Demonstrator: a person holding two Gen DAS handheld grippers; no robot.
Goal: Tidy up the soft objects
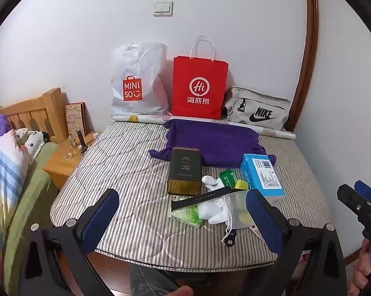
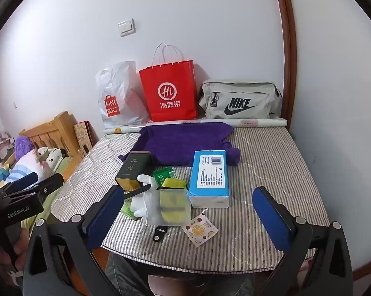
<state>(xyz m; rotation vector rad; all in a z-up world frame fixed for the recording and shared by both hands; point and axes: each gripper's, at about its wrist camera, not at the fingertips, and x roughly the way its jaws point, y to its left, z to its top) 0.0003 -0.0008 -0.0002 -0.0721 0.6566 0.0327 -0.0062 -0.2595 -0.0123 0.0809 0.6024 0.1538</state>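
A purple cloth (image 1: pixel 215 143) (image 2: pixel 183 143) lies spread at the back of the striped mattress (image 1: pixel 126 167). In front of it is a small pile: a dark tin (image 1: pixel 185 171) (image 2: pixel 134 170), a blue tissue pack (image 1: pixel 263 176) (image 2: pixel 210 178), white gloves (image 1: pixel 215 212) (image 2: pixel 142 199), a green tissue packet (image 1: pixel 186 217), a clear pouch with yellow sponges (image 2: pixel 171 207) and a black strap (image 1: pixel 205 197). My left gripper (image 1: pixel 183 218) is open and empty, just short of the pile. My right gripper (image 2: pixel 189 219) is open and empty, near the mattress's front edge.
A white Miniso bag (image 1: pixel 138 83), a red paper bag (image 1: pixel 199 88) and a grey Nike bag (image 1: pixel 258 109) stand against the wall behind a paper roll (image 2: pixel 257 123). A wooden bedside table (image 1: pixel 62 162) and a bed with pillows (image 1: pixel 5 172) are on the left.
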